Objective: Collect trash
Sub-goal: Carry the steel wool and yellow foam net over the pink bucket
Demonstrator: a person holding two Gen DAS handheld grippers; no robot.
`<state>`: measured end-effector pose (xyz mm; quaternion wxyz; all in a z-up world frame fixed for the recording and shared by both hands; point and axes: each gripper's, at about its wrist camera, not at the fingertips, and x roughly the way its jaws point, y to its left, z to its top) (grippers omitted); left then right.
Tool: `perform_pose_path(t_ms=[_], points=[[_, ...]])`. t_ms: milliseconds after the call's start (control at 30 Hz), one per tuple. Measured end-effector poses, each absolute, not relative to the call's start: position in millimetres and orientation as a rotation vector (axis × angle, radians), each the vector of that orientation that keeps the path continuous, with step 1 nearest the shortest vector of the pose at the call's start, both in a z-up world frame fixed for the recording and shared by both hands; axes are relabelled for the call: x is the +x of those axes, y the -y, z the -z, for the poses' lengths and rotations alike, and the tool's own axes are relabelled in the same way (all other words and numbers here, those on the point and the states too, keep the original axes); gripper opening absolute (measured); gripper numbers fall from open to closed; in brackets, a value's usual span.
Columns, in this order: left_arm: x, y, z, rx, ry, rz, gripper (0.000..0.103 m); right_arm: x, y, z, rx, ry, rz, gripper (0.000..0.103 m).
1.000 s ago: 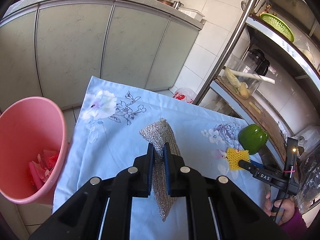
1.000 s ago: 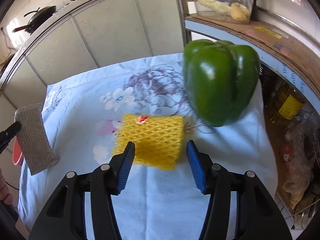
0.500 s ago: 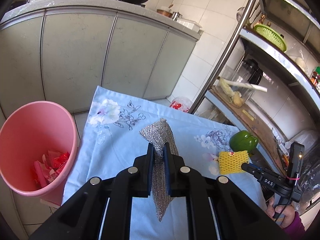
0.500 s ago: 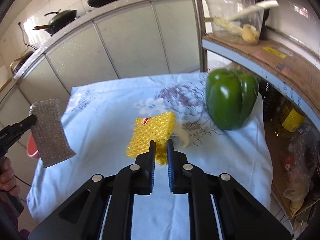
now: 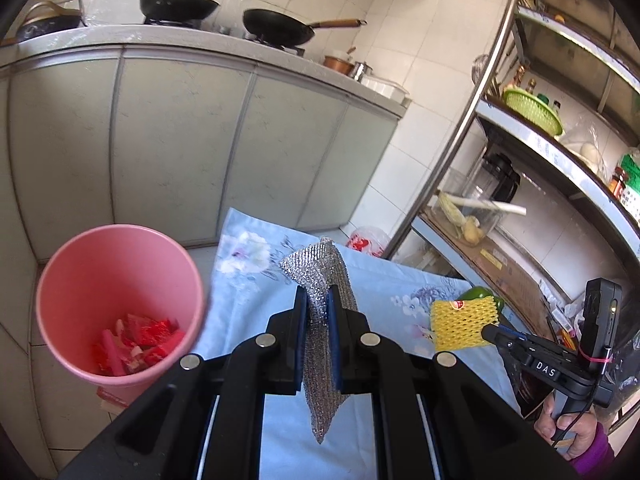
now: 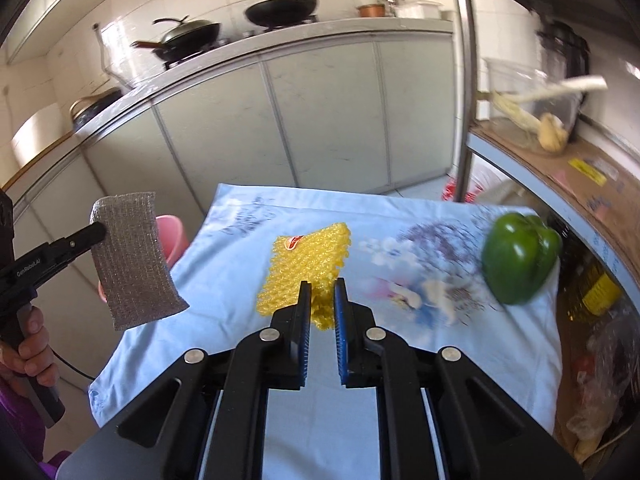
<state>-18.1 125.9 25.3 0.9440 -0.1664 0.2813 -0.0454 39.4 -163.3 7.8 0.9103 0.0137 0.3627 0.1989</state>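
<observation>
Kitchen table, floral blue cloth (image 6: 224, 296). Left gripper (image 5: 317, 322): closed on silver scouring pad (image 5: 320, 280), held clear for pink bin (image 5: 116, 300) at nine o'clock. Right gripper (image 6: 322, 304): pinched on yellow foam net (image 6: 308, 268), lifted. Green pepper (image 6: 520, 264) at two o'clock is left.

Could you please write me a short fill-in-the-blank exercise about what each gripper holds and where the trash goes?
1. The left gripper is shut on a silver mesh ____.
2. The right gripper is shut on a foam net coloured ____.
3. The bin left of the table is ____ in colour.
4. The vegetable resting on the cloth is a green ____.

Missing words: scourer; yellow; pink; pepper
</observation>
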Motion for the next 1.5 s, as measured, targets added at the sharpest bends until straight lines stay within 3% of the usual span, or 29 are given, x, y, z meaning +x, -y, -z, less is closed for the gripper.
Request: perform_pose_path(t_ms=[733, 1500], points=[[-71.7, -240.7, -44.0, -0.336, -0.453, -0.226, 0.009, 49.6, -14.7, -33.5, -0.146, -0.714, -0.714, 0.012], [-34.9, -294.0, 19.9, -0.402, -0.584, -0.349, 0.009, 78.5, -131.2, 32.2, -0.329, -0.855, -0.784, 0.012]])
